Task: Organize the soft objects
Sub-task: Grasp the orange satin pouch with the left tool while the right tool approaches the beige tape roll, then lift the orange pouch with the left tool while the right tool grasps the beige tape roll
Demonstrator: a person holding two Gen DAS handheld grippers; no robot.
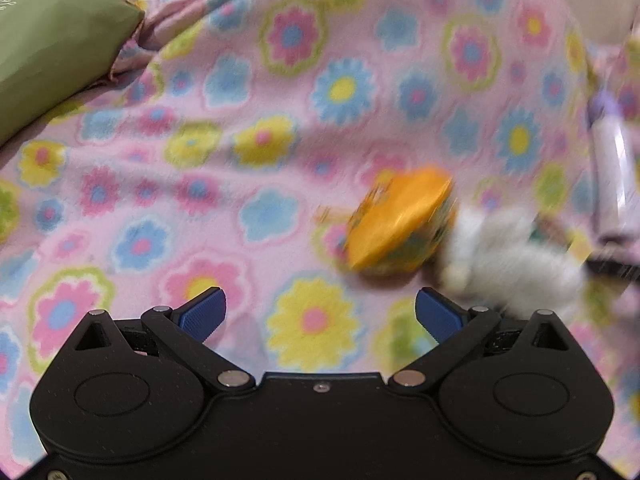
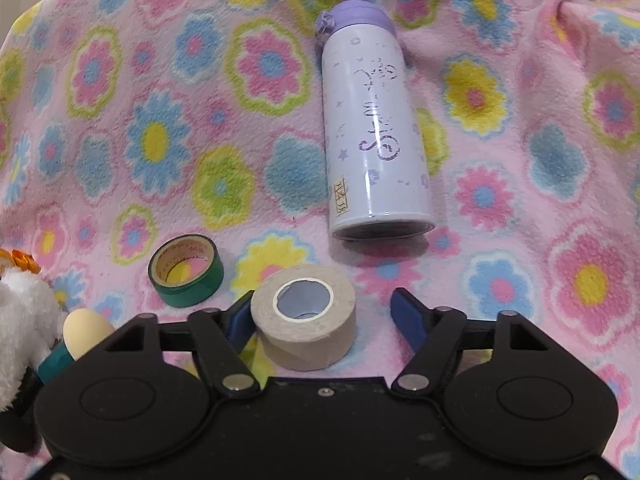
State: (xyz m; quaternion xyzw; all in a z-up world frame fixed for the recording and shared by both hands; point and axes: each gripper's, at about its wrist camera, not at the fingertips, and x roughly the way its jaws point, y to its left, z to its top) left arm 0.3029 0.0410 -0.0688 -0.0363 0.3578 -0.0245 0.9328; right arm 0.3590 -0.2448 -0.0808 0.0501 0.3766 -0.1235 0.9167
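A white plush toy lies on the flowered pink blanket, blurred, just right of my open left gripper. An orange soft object lies beside it, ahead of the gripper. The plush toy also shows at the left edge of the right wrist view, with a beige part beside it. My right gripper is open, and a beige tape roll sits between its fingers, against the left one. A green pillow lies at the far left.
A lilac bottle lies on its side on the blanket ahead of the right gripper; it also shows at the right edge of the left wrist view. A green tape roll lies left of the beige one.
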